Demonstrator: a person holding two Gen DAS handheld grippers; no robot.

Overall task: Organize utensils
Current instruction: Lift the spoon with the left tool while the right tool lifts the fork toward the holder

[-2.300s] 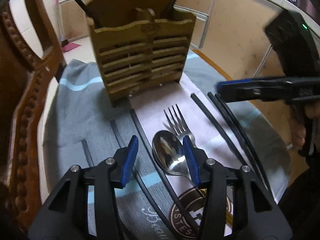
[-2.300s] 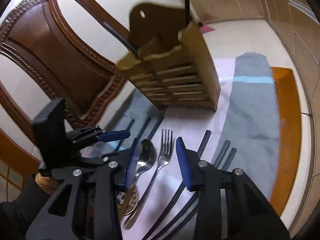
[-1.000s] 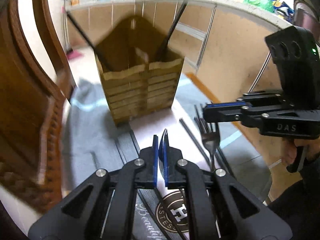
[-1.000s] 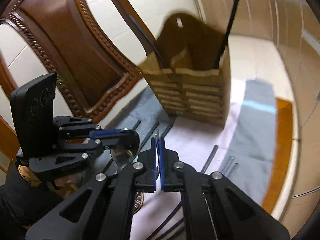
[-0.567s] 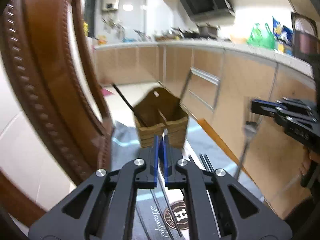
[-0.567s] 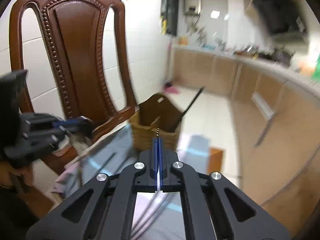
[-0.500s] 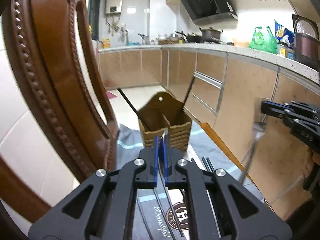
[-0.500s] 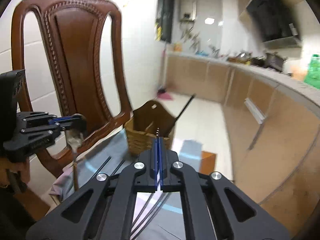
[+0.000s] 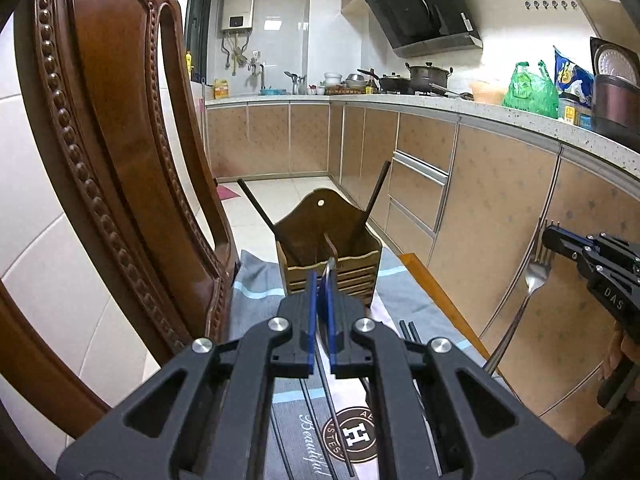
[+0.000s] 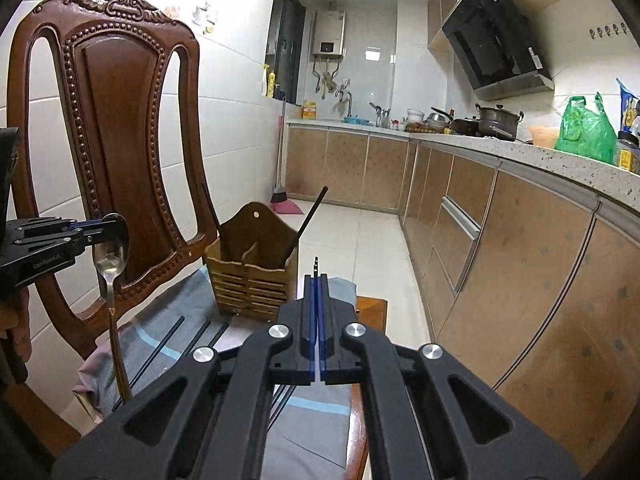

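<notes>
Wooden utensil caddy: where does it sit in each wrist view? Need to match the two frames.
Left wrist view: wooden utensil caddy at centre, on the grey cloth, just beyond the left gripper.
Right wrist view: caddy left of centre, in front of the carved chair, up and left of the right gripper.
Shared landmark: the water heater on the far wall.

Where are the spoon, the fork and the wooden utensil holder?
spoon [image 10: 112, 258]: right wrist view, on its bowl.
fork [image 9: 536, 270]: left wrist view, on the base of the tines.
wooden utensil holder [image 10: 250, 284]: right wrist view, on its slatted front wall.
</notes>
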